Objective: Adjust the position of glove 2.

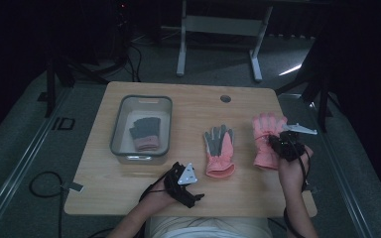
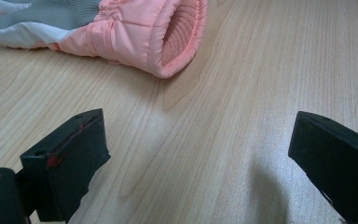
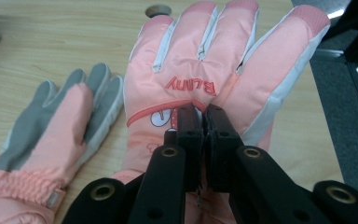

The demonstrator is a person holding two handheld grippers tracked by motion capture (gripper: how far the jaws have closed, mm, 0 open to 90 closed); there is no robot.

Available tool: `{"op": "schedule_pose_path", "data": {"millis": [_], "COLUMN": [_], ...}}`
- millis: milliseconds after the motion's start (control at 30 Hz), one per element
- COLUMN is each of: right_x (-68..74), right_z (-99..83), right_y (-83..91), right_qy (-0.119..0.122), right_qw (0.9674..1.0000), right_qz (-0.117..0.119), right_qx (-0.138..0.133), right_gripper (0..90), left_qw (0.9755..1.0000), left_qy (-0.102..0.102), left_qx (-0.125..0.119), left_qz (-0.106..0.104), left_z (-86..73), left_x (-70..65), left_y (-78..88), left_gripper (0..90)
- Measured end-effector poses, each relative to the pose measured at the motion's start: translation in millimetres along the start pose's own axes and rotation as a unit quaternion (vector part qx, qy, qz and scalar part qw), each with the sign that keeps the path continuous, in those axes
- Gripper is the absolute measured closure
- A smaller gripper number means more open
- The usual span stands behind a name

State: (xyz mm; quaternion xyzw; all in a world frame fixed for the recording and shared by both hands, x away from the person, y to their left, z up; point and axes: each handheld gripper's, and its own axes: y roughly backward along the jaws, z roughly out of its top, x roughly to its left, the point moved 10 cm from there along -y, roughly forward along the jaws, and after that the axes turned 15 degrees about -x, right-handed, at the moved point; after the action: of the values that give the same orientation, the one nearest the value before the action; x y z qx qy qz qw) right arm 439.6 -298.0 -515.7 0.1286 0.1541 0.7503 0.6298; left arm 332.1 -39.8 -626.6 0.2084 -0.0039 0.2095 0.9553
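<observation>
Two pink ski gloves lie on the wooden table. The middle glove lies grey palm up; its open cuff is ahead of my left gripper, which is open and empty just above the bare wood. That gripper sits near the table's front edge. The right glove lies back up, with "BUNNY" lettering. My right gripper is shut on a pinch of its fabric at the back of the hand. In the high view this gripper is over the glove's right side.
A grey plastic bin stands at the table's left and holds a dark grey glove with a pink cuff. A round cable hole is near the far edge. Table legs stand on the floor beyond.
</observation>
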Motion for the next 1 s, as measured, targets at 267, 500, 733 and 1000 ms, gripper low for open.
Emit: {"op": "schedule_pose_path", "data": {"millis": [267, 500, 733, 1000], "right_x": [-4.0, -4.9, -5.9, -7.4], "right_z": [-32.8, -50.1, -65.7, -69.8], "right_y": [-8.5, -23.0, -36.6, -41.5], "right_qy": [0.001, -0.002, 0.002, 0.001], "right_qw": [0.9995, 0.9988, 0.9978, 0.9979], "right_qz": [-0.007, -0.004, -0.004, 0.004], "right_qx": [0.03, 0.049, 0.067, 0.065], "right_gripper": [85.9, 85.5, 84.7, 77.6], "left_qw": [0.9999, 0.9999, 0.9999, 0.9999], "left_qy": [0.01, 0.01, 0.009, 0.012], "left_qx": [-0.006, -0.007, -0.008, -0.006], "left_qz": [0.0, -0.001, -0.003, -0.007], "left_z": [0.6, 0.4, 0.8, 0.6], "left_x": [1.7, 1.6, 1.2, 0.3], "left_y": [1.7, 2.0, 2.2, 2.2], "left_gripper": [4.1, 4.1, 4.1, 4.1]}}
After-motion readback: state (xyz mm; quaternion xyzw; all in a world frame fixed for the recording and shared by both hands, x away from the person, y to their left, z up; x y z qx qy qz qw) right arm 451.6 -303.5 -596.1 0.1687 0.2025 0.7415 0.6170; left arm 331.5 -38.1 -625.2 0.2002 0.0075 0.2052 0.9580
